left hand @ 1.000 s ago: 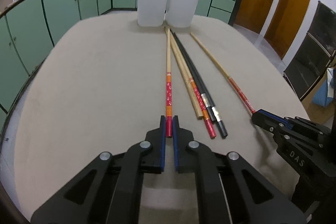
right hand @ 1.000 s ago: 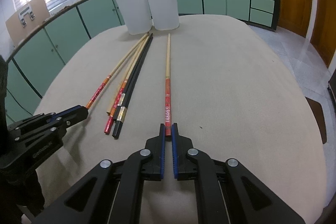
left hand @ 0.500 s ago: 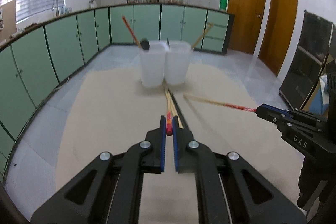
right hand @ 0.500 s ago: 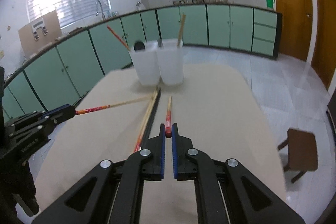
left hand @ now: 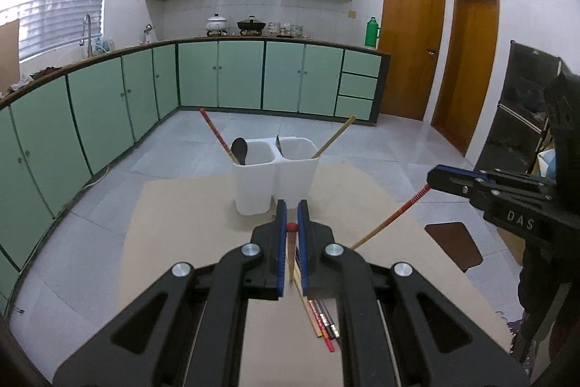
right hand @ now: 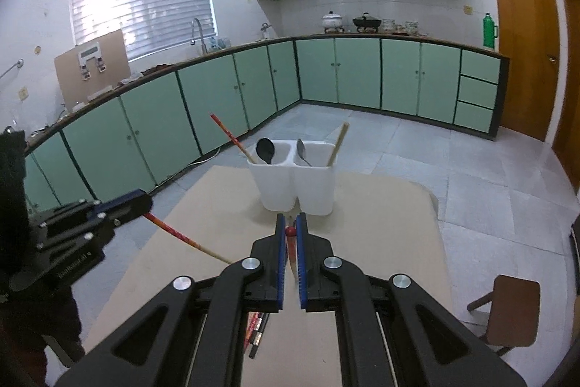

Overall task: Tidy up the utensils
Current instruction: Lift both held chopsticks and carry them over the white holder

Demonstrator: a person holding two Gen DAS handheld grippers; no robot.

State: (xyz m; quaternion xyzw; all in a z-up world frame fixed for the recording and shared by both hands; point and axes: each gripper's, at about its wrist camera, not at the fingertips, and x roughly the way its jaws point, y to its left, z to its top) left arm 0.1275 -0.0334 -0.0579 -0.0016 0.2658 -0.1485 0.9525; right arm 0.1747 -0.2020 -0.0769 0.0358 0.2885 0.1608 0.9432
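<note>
The beige rectangular table top (left hand: 203, 234) carried two white plastic utensil bins (right hand: 295, 182) at its far end, each holding a spoon and a chopstick. You held both tools above it. Your left gripper (left hand: 292, 211) was clenched on one red-ended wooden chopstick (right hand: 181, 236); your right gripper (right hand: 290, 223) clenched another (left hand: 393, 218). Several loose chopsticks (left hand: 324, 321) lay beneath.

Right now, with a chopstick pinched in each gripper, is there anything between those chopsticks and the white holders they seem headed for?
Nothing visible blocks the way. The left gripper and right gripper each hold a red-ended chopstick above the table, with open air ahead to the two white holders. The holders already contain spoons and chopsticks, but their openings show room.
</note>
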